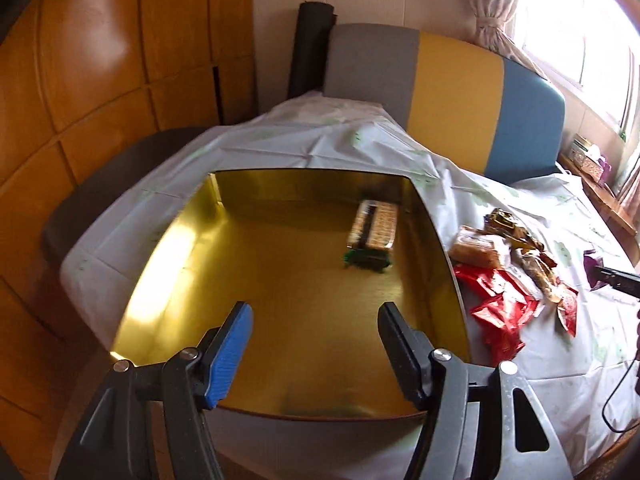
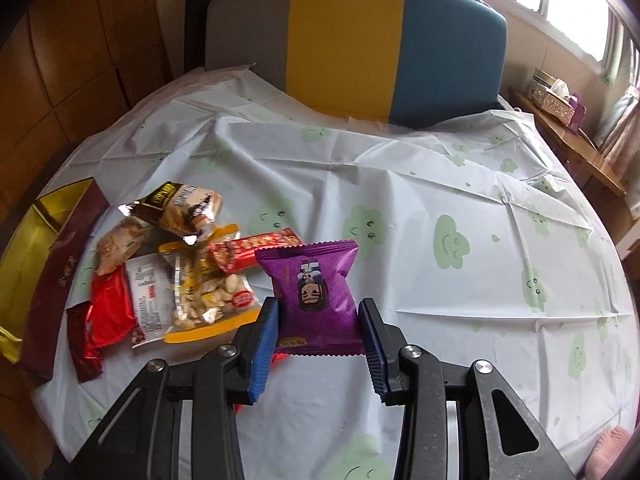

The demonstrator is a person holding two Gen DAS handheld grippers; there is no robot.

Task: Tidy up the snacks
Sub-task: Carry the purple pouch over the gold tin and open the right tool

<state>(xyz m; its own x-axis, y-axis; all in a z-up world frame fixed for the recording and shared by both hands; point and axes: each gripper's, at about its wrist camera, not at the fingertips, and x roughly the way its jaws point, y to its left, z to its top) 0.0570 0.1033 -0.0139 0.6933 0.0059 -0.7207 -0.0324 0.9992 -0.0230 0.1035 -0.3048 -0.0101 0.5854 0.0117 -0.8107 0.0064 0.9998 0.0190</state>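
The box (image 1: 168,248) is lined with glossy gold foil that mirrors the light; its outer wall (image 2: 60,264) looks like matt dark red card. The table (image 2: 440,184) wears a thin, creased plastic cloth, slightly shiny. The snack packets (image 2: 176,264) are shiny, crinkled foil and clear film; the purple packet (image 2: 316,292) is smooth and less glossy. Each tool (image 1: 316,352) has matt black plastic fingers, ribbed blue rubber pads (image 2: 264,344) and bright metal rivets. The chair back (image 2: 360,40) is matt woven cloth; the wall panels (image 1: 80,60) are varnished wood

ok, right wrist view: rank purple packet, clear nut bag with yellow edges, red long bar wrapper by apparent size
1. purple packet and nut bag: look alike; the packet sits nearer the camera, in the right gripper, so unranked.
2. red bar wrapper: smallest.
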